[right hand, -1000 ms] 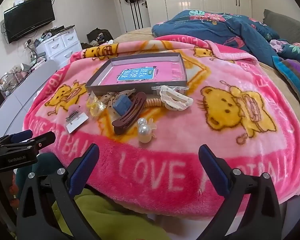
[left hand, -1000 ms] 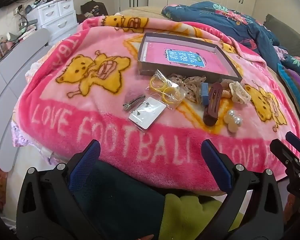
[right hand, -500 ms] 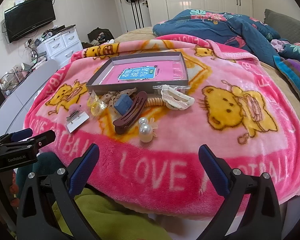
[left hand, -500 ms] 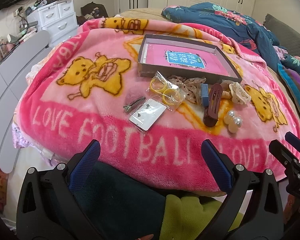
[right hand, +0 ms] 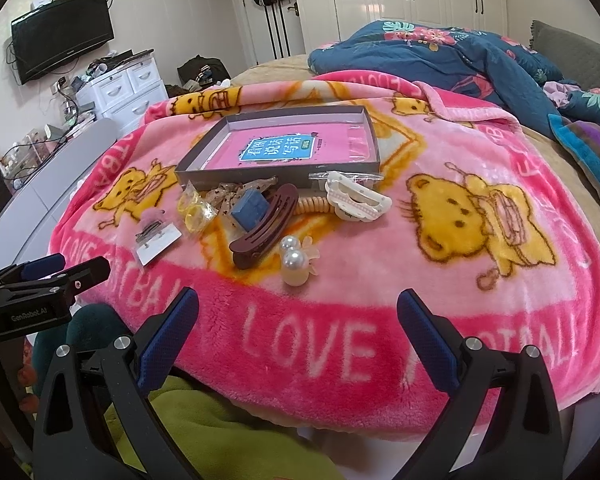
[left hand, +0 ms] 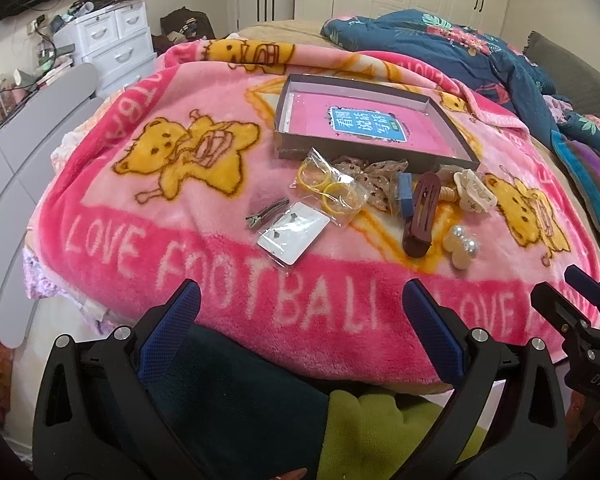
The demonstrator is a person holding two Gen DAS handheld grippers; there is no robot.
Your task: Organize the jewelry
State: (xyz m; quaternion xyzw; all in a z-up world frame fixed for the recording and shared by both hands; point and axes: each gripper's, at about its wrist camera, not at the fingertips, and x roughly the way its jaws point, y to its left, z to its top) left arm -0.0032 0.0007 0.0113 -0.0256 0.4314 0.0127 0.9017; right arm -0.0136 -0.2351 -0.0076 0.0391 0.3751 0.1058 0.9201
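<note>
A shallow grey box [left hand: 284, 144] [right hand: 204, 176] with a pink lining lies on the pink bear blanket. In front of it lie a white earring card [left hand: 294, 232] [right hand: 158, 244], a metal clip [left hand: 266, 212], a bag of yellow rings [left hand: 332, 192] [right hand: 194, 208], a brown hair clip [left hand: 420, 216] [right hand: 266, 226], a blue block [right hand: 250, 208], a white claw clip [left hand: 474, 194] [right hand: 356, 200] and a pearl piece [left hand: 462, 246] [right hand: 294, 262]. My left gripper [left hand: 300, 300] and right gripper [right hand: 298, 304] are open and empty, held at the blanket's near edge.
A dark floral quilt [right hand: 440, 52] is heaped at the back right of the bed. A white drawer unit [left hand: 112, 44] and a grey bed board [left hand: 28, 152] stand to the left. Green and dark cloth [right hand: 204, 432] lies below the grippers.
Both grippers have edged slightly closer to the bed. Nothing on the blanket has moved.
</note>
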